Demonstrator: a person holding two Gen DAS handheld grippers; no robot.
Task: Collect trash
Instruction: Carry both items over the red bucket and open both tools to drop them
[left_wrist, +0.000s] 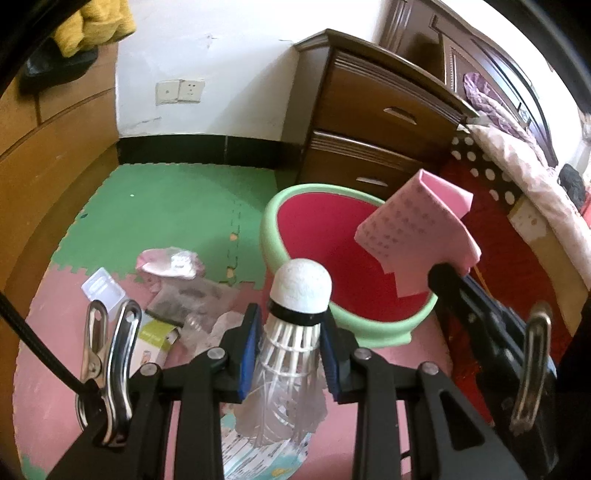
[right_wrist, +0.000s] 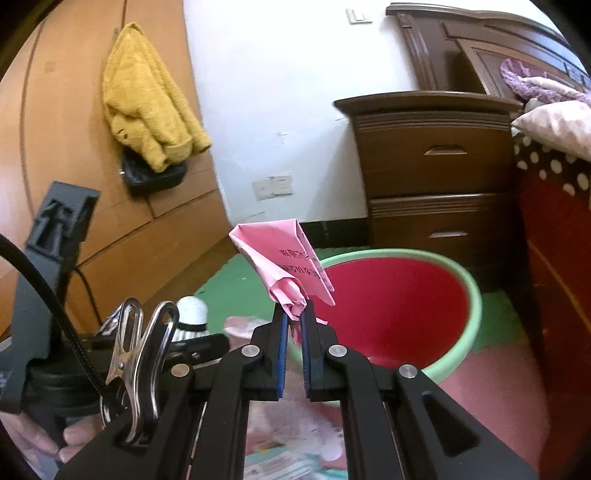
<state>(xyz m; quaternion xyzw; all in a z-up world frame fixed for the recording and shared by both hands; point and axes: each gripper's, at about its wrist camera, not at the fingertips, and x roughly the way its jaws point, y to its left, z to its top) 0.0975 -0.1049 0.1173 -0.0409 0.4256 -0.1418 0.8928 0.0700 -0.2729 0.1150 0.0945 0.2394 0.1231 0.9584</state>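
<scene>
The left gripper (left_wrist: 291, 332) has its fingers (left_wrist: 249, 350) closed narrow on a shuttlecock (left_wrist: 295, 317), gripping the feather skirt with the white cork end pointing forward. The right gripper (right_wrist: 293, 328) has its fingers (right_wrist: 282, 354) pinched almost together on the crumpled tail of a folded pink paper (right_wrist: 284, 262), which stands up above them. Both pieces of trash are in the air, just short of the bin (left_wrist: 269, 229), a red tub with a pale green rim standing on the foam floor mat (left_wrist: 166, 206) in front of the wooden drawers (left_wrist: 384, 122).

The step in hand looks like carrying both items over the bin and dropping them in. From the left wrist view the paper already overlaps the bin's far right rim, while the shuttlecock sits at the near rim. To do this well, each load should be brought past the near rim and over the red inside before letting go, since the paper is light and could drift or catch the rim. The shuttlecock should drop cork first. Tipping each gripper downward before opening would help both fall clear.

More trash lies on the mat to the left of the bin: a clear plastic package (left_wrist: 103, 288), a small box (left_wrist: 159, 339) and some wrappers (left_wrist: 170, 262).
</scene>
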